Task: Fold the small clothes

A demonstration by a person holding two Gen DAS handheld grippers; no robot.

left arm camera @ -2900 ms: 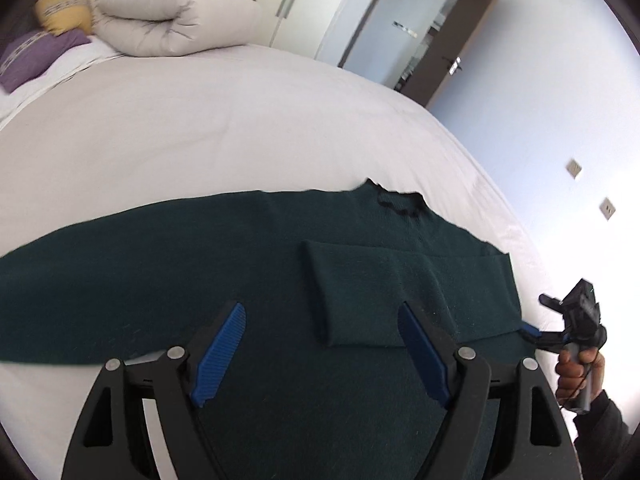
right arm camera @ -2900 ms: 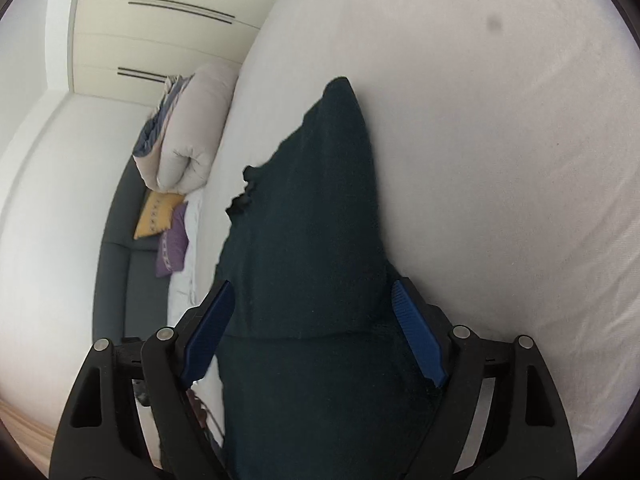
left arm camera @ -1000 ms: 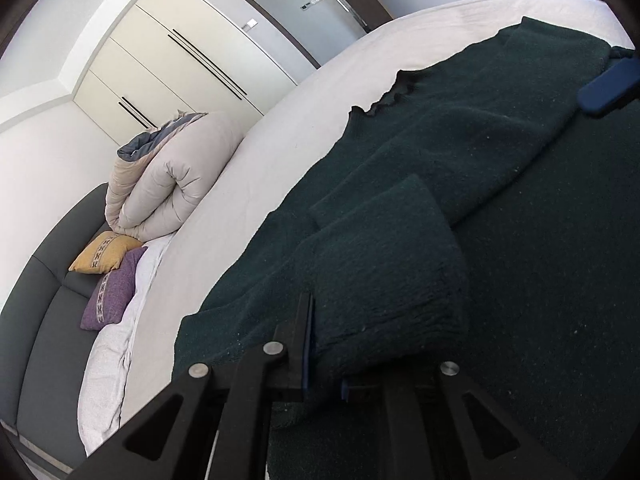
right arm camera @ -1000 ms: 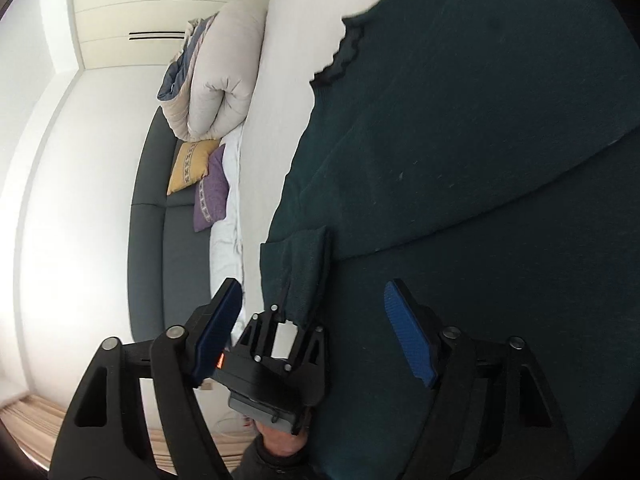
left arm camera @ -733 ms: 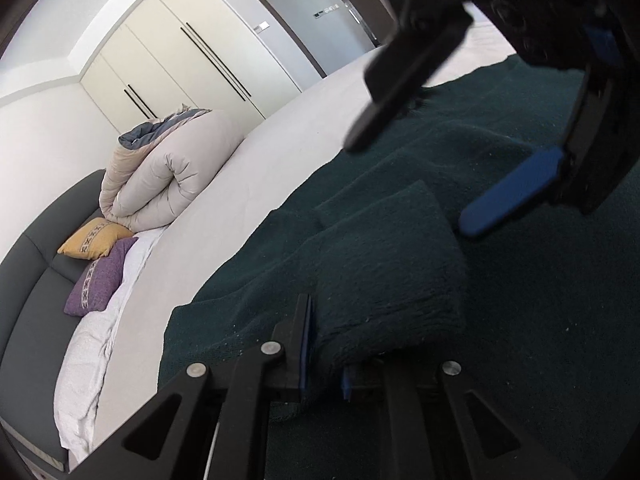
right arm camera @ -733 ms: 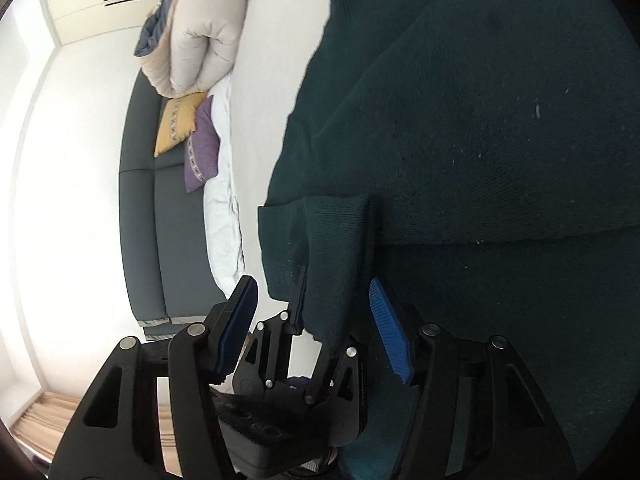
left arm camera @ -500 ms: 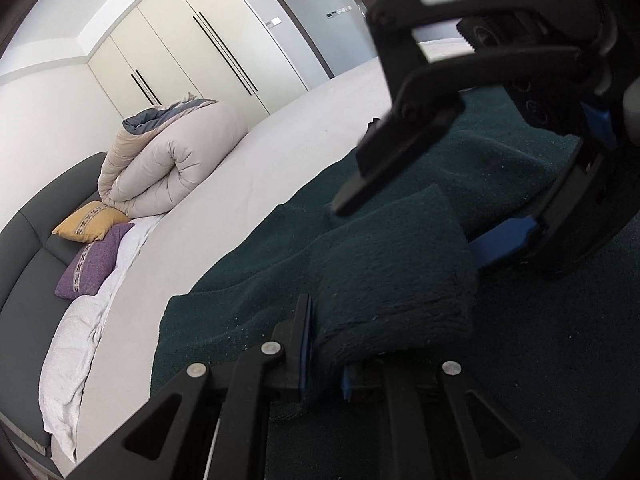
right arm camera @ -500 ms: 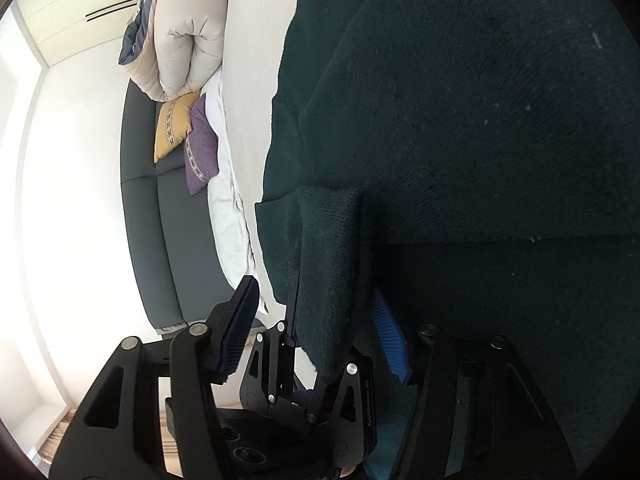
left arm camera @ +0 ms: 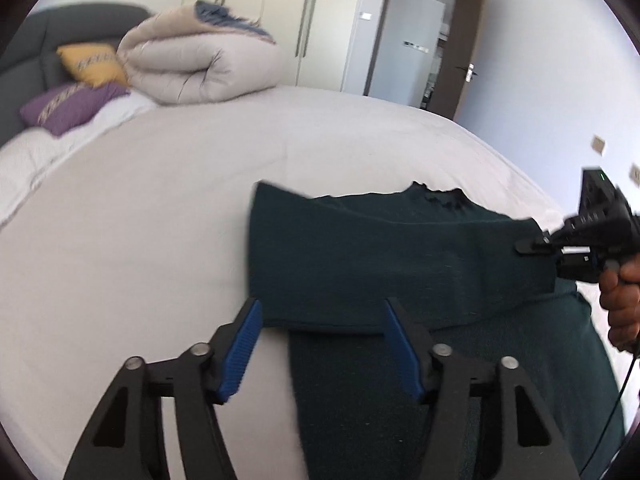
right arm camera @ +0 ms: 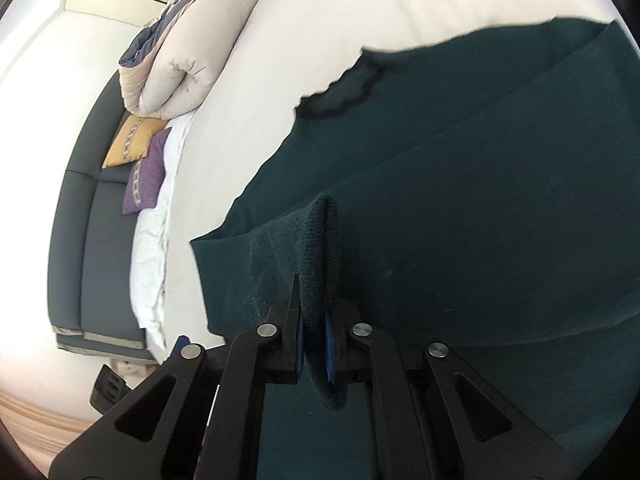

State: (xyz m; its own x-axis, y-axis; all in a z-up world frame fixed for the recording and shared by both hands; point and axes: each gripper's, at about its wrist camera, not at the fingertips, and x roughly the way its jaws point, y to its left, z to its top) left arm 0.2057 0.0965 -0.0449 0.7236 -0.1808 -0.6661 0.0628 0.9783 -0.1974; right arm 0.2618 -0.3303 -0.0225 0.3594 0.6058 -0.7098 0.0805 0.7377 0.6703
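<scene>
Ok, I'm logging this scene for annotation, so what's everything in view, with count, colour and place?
Knitted sweater: one, dark green, spread on the bed with its sleeves folded in.
Bed sheet: one, white, under the sweater.
Rolled duvet: one, beige with blue lining, at the head of the bed.
Cushions: two, yellow and purple, beside the duvet.
Headboard: one, dark grey, padded.
Wardrobe: cream doors, back wall.
Door: brown, open, right of the wardrobe.
Left hand-held gripper: black with blue pads, open above the sweater's edge.
Right hand-held gripper: black, shut on a sweater fold.
Person's hand: one, holding the right gripper.
</scene>
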